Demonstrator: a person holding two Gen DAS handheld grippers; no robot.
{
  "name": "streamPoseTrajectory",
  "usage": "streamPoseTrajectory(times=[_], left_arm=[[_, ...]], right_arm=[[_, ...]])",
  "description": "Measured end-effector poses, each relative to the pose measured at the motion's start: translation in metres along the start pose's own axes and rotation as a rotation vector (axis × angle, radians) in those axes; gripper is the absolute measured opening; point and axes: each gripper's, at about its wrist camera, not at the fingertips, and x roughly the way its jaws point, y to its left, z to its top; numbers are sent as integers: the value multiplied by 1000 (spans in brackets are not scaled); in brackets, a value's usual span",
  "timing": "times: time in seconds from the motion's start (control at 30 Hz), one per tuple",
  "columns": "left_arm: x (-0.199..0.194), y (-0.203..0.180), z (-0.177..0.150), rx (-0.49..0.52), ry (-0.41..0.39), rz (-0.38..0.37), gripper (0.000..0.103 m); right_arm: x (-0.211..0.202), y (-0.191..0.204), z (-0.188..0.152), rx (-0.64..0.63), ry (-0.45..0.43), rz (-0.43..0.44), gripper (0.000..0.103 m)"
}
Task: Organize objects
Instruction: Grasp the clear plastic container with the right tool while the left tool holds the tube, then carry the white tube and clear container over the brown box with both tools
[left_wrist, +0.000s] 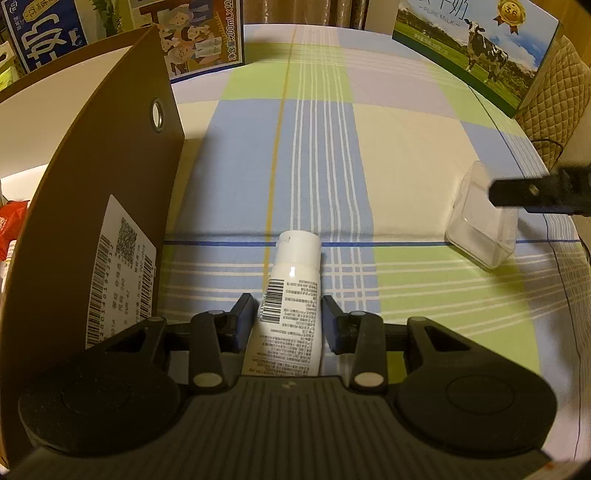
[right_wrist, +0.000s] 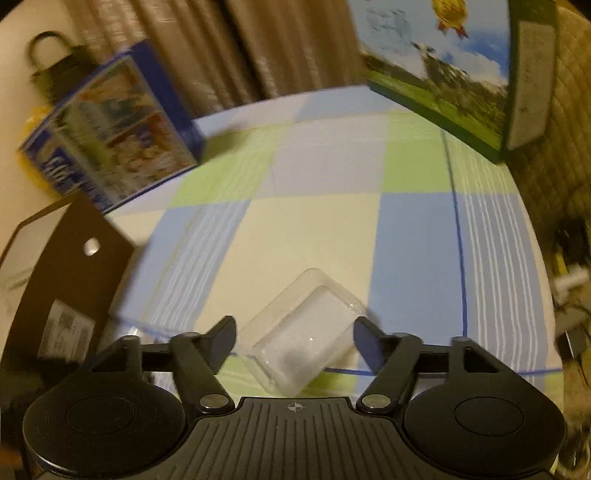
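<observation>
A white bottle (left_wrist: 291, 295) with a barcode label lies on the checked tablecloth (left_wrist: 369, 147), cap pointing away. My left gripper (left_wrist: 289, 308) is shut on its body, one finger against each side. A clear plastic box (right_wrist: 303, 336) sits on the cloth between the spread fingers of my right gripper (right_wrist: 295, 332), which is open and not touching it. In the left wrist view the same clear box (left_wrist: 480, 225) is at the right, with a black finger (left_wrist: 524, 194) of the right gripper over it. The right wrist view is blurred.
A brown cardboard box (left_wrist: 110, 206) with a white barcode label stands close on the left of the bottle. A blue milk carton case (left_wrist: 199, 40) stands at the back left and a green cow-print milk case (left_wrist: 476, 48) at the back right. A quilted chair back (left_wrist: 554, 99) is beyond the table's right edge.
</observation>
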Motion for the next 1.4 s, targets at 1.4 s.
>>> streamPoseTrajectory(times=[1.4], left_arm=[[-50, -1, -77, 78, 43, -40, 33]], right_arm=[[-36, 78, -151, -327, 170, 9, 55]])
